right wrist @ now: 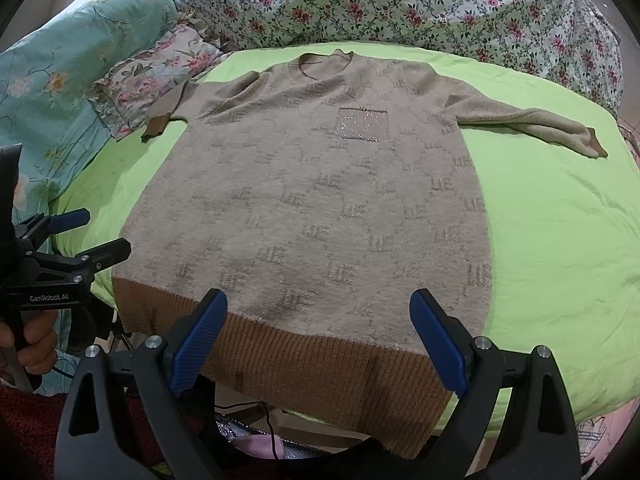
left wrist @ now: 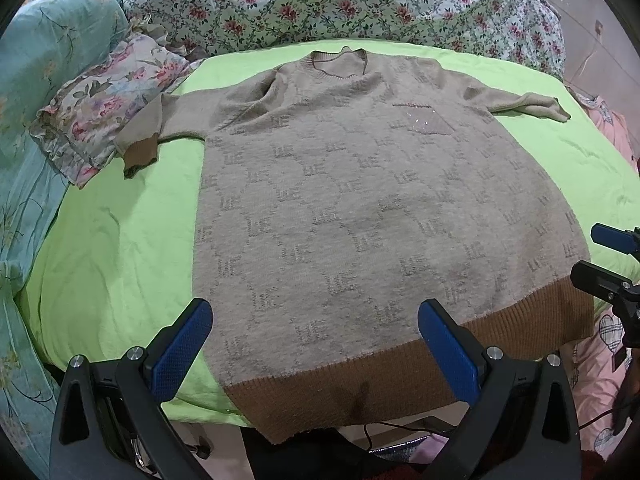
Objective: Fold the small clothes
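A small beige knit sweater with a letter pattern, a sparkly chest pocket and a brown ribbed hem lies flat, front up, on a green sheet; its hem hangs over the near edge. Both sleeves are spread out to the sides. It also shows in the right wrist view. My left gripper is open and empty, above the hem's left part. My right gripper is open and empty, above the hem's right part. Each gripper appears at the edge of the other's view: the right gripper and the left gripper.
A floral quilt is piled behind the sweater. A teal quilt and a floral pillow lie to the left. Pink bedding is at the right. A cable and pink items lie below the near edge.
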Tool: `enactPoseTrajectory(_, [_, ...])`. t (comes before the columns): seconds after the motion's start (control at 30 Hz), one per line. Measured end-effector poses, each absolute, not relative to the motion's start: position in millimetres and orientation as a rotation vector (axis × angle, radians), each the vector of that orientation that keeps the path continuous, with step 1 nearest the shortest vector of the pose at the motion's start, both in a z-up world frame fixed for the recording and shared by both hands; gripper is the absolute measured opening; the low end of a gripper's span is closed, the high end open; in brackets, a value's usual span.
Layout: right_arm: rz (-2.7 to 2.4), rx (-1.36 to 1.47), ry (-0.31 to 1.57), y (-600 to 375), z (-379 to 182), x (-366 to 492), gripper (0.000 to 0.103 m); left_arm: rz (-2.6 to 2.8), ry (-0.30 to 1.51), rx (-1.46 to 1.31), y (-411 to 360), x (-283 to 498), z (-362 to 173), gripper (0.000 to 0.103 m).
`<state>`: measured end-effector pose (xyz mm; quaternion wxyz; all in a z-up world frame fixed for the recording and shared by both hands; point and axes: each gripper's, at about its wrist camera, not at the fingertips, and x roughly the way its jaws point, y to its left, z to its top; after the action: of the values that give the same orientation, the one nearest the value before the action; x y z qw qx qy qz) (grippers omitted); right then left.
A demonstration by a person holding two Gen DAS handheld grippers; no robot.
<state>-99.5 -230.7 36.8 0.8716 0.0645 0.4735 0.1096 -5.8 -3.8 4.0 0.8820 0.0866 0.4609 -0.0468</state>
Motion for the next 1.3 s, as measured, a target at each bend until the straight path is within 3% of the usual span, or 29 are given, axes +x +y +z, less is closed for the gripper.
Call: enactPoseTrajectory(1.3, [0.178,0.176,1.008,-250.0,23.9,-81.7,0.093,-0.120,0.991,0.101,0.3,19.6,-5.8,0.103])
